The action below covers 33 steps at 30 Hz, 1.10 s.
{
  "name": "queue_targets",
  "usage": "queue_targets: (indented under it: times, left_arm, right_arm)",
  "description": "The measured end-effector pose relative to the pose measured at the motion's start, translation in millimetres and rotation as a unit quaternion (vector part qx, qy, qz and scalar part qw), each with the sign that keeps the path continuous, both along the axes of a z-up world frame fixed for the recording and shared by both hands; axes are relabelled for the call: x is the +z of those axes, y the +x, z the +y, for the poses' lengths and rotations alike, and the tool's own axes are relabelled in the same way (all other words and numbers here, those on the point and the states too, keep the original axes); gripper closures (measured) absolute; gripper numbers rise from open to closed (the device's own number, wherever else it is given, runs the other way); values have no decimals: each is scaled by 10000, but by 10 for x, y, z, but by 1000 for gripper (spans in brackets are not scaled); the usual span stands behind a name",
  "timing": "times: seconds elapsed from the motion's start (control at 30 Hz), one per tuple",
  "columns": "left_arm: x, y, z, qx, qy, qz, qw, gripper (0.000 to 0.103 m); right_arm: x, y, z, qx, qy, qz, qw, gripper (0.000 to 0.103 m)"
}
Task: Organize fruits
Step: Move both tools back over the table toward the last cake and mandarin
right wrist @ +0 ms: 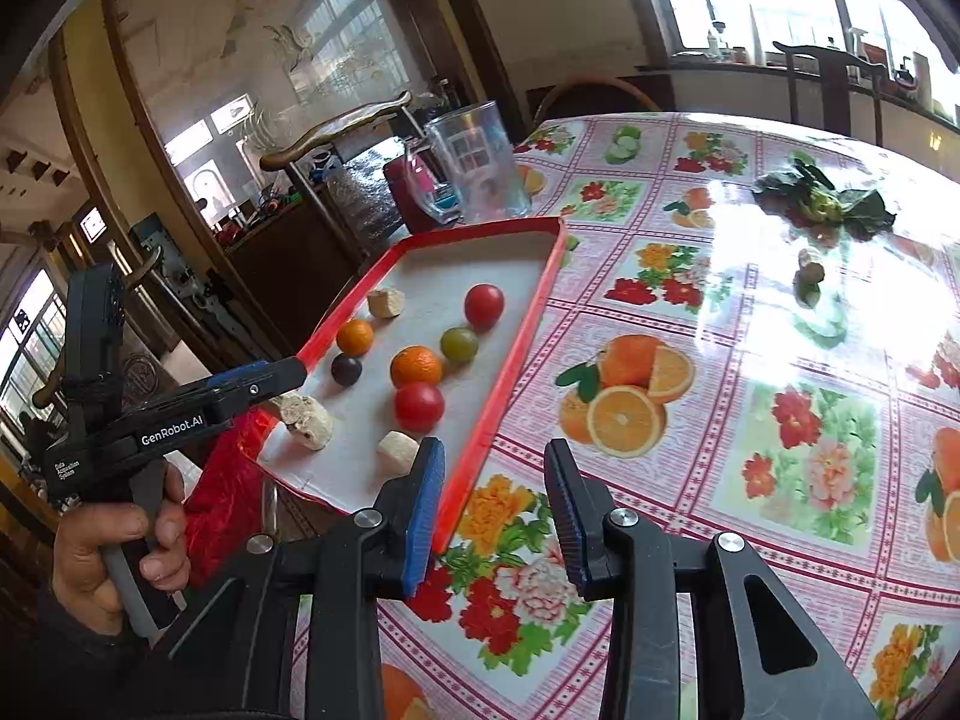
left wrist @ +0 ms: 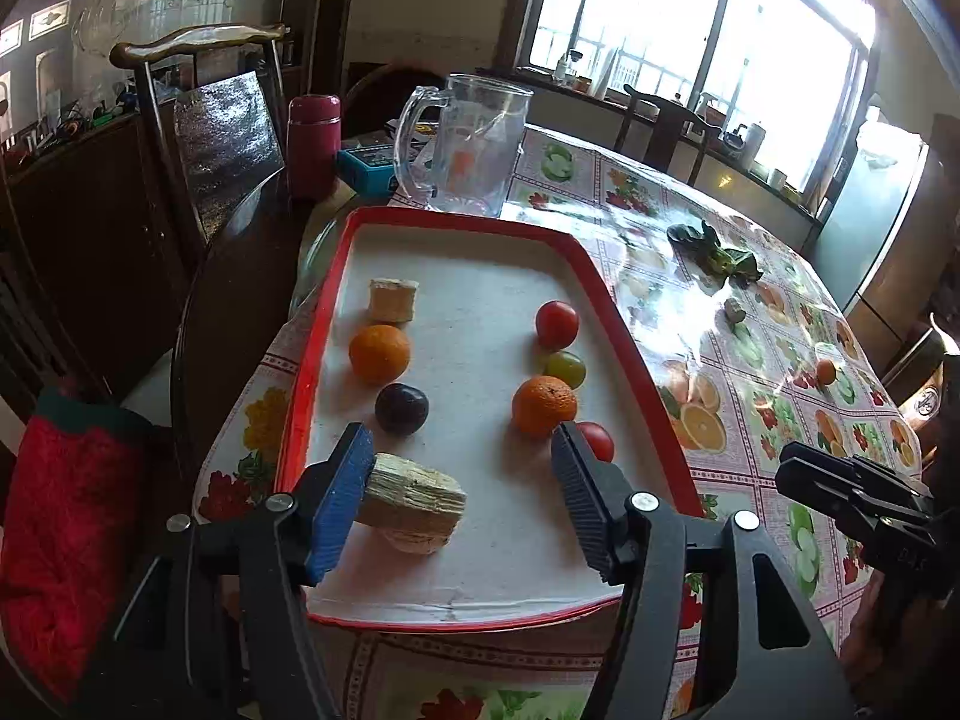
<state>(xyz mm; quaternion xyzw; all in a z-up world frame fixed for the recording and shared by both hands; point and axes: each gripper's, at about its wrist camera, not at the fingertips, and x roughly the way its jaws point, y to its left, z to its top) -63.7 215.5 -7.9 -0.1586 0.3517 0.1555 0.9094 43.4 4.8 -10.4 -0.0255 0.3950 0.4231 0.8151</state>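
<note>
Left wrist view: we see a red-rimmed tray (left wrist: 312, 372) w/ white floor holding two oranges (left wrist: 379, 354) (left wrist: 544, 407), two red tomatoes (left wrist: 557, 324) (left wrist: 597, 441), a green grape (left wrist: 565, 368), a dark plum (left wrist: 402, 408) and pale crumbly food chunks (left wrist: 414, 501). Left tool (left wrist: 462, 468) hangs over the tray's near end, jaws wide apart; the big chunk sits just beside its blue-padded finger, fruits lie beyond. A clear pitcher (left wrist: 468, 144) and maroon flask (left wrist: 313, 144) stand behind the tray.

Right wrist view: right tool (right wrist: 495, 504) is over the counter (right wrist: 750, 360) just past the tray's near right corner, jaws apart, nothing between. Fruits sit ahead-left. A leafy green scrap (right wrist: 822, 204) lies well apart, far right.
</note>
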Motion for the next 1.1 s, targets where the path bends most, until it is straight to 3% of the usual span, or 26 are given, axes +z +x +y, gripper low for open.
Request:
queue_targets:
  times: [0.37, 1.1]
  left_arm:
    - [175, 325, -412, -572, 132, -123, 9982, 42]
    - [222, 1003, -1224, -1519, 175, -61, 9882, 42]
  right_arm:
    - [55, 186, -589, -642, 101, -23, 9979, 66]
    - [8, 577, -1515, -1619, 10, -2, 9868, 66]
